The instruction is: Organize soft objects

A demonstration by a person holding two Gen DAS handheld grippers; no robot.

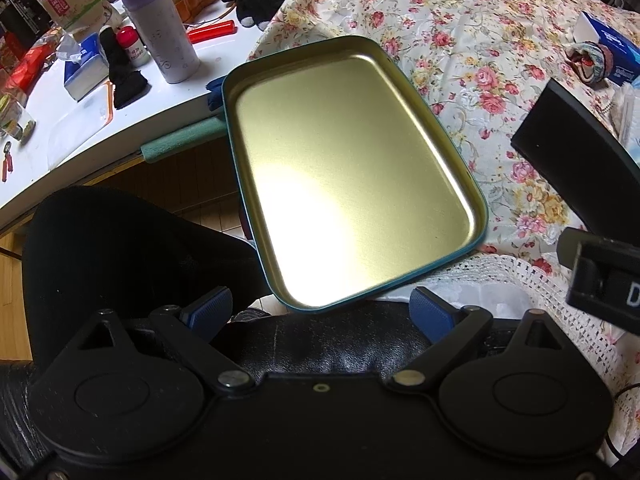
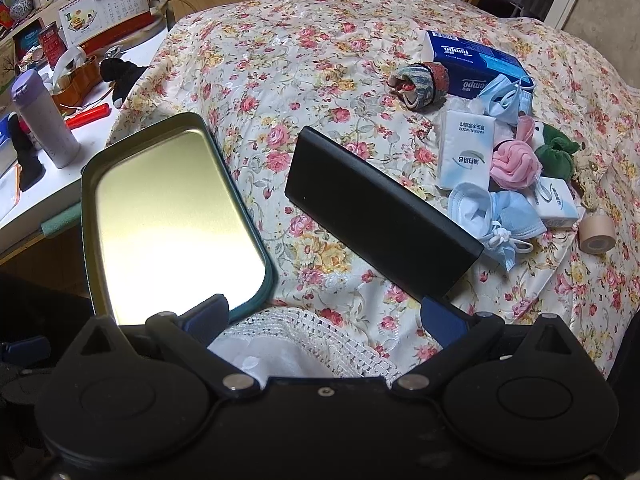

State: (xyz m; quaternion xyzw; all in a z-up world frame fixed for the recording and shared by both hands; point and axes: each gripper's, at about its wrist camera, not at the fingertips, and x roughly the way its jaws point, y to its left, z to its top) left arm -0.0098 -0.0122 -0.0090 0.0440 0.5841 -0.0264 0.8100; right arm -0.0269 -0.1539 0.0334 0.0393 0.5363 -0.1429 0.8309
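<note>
**Tin open and bare, soft things not yet picked**

Nearest you, both claws stand wide apart and hold nothing. Your left gripper points at the tin; your right gripper hovers over a white lace doily at the cloth's near edge.

Just beyond the left gripper, at 12 o'clock, lies the tin: a shallow rounded rectangle, teal outside, glossy gold metal inside, with nothing in it. It overhangs the edge of the flowered tablecloth. From the right gripper it sits at 10 o'clock.

At 12 to 1 o'clock from the right gripper lies a long, smooth black box, hard-edged, lying aslant on the cloth.

Farther, at 1 to 2 o'clock, the soft things sit heaped together: crumpled blue masks, a pink plush ball, a green plush piece, and soft white tissue packs. Behind them a knitted striped roll rests against a blue tissue box. A tan tape roll stands at the heap's right.

This looks like the start: nothing is sorted yet. The next move likely calls for your right gripper to reach toward 1 o'clock, close on a mask, and carry it left to the tin.
</note>
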